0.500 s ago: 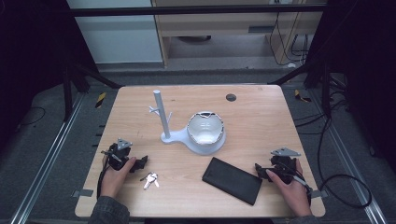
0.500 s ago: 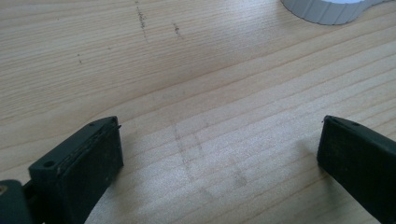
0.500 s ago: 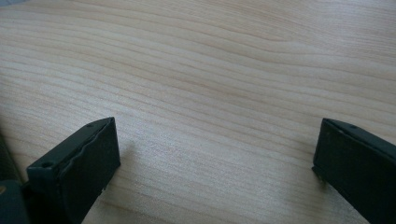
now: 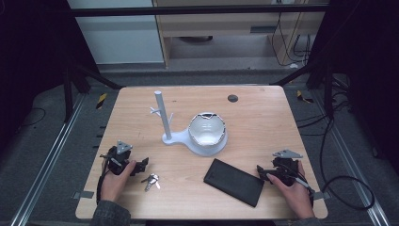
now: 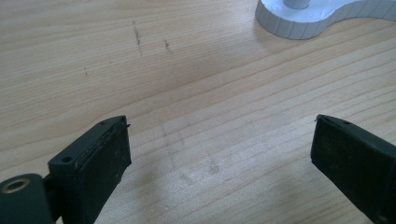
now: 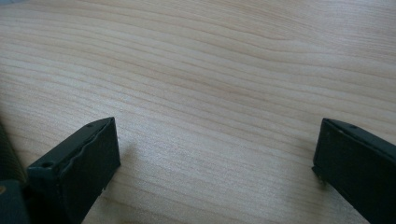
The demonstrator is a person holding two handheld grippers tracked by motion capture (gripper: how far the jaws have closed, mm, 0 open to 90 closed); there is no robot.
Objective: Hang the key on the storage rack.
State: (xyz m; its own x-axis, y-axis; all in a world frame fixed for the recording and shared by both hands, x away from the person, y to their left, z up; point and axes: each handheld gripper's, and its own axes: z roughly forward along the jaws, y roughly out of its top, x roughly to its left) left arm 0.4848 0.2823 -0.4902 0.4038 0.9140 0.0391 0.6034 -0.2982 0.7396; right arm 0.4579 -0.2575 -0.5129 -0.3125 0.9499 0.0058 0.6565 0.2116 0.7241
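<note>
My left gripper (image 4: 142,165) rests low at the table's front left, held by a hand, jaws wide apart over bare wood. In the left gripper view the left gripper (image 5: 219,135) is open and holds nothing, with the white stand's base (image 5: 299,23) ahead. A bunch of keys (image 4: 151,180) lies just right of it. My right gripper (image 4: 260,171) sits at the front right, also open (image 6: 217,140) over bare wood. A flat black slab (image 4: 234,181) lies on the table just left of it.
A white stand with an upright post (image 4: 162,117) and short branches is at mid-table; a shiny bowl (image 4: 206,129) sits on its base. A small dark round spot (image 4: 232,98) marks the wooden table (image 4: 263,122) near the far edge.
</note>
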